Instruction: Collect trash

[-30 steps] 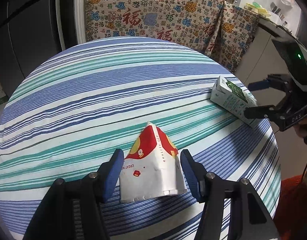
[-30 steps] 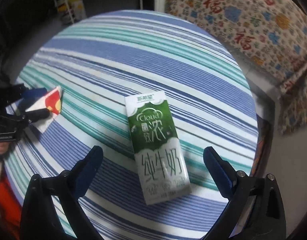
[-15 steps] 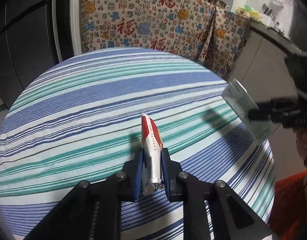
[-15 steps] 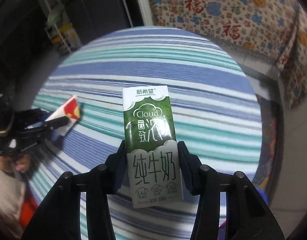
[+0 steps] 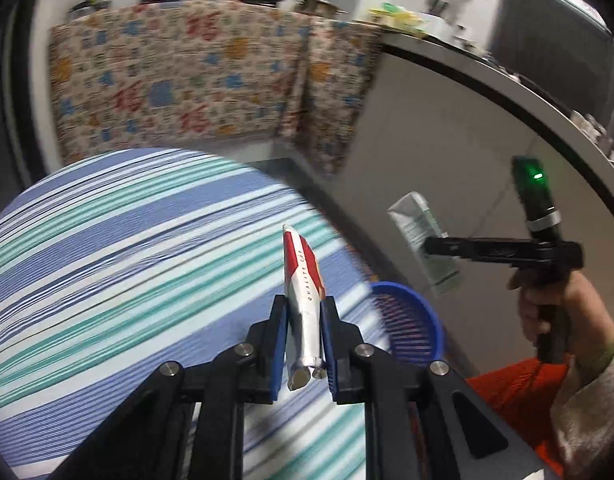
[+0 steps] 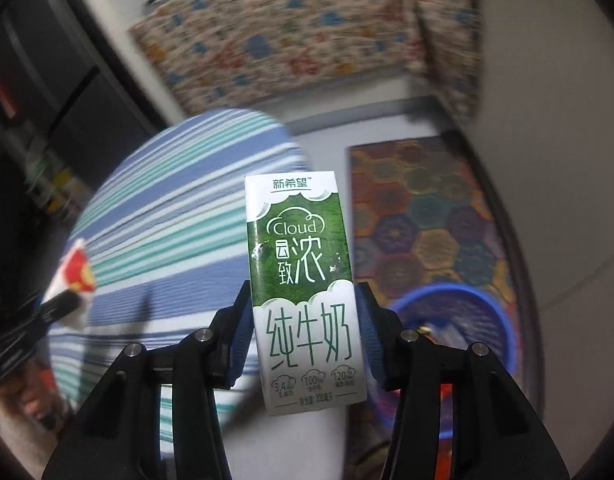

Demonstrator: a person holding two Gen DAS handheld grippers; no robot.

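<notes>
My left gripper (image 5: 303,312) is shut on a flattened red, white and yellow paper cup (image 5: 303,280) and holds it in the air over the right edge of the round striped table (image 5: 127,248). My right gripper (image 6: 305,320) is shut on a green and white milk carton (image 6: 303,280), lifted clear of the table and past its edge. The carton also shows in the left wrist view (image 5: 425,240), held by the right gripper (image 5: 431,246). The paper cup shows at the left of the right wrist view (image 6: 75,276). A blue plastic basket (image 5: 411,320) (image 6: 463,320) stands on the floor below both.
A patterned cloth (image 5: 203,76) covers furniture behind the table. A colourful hexagon mat (image 6: 423,216) lies on the floor by the basket. A grey counter (image 5: 447,128) runs on the right. Dark cabinets (image 6: 47,80) stand at the left.
Both grippers closed on their items a second ago, then lifted them off the table and swung right toward the blue basket, which has come into view.
</notes>
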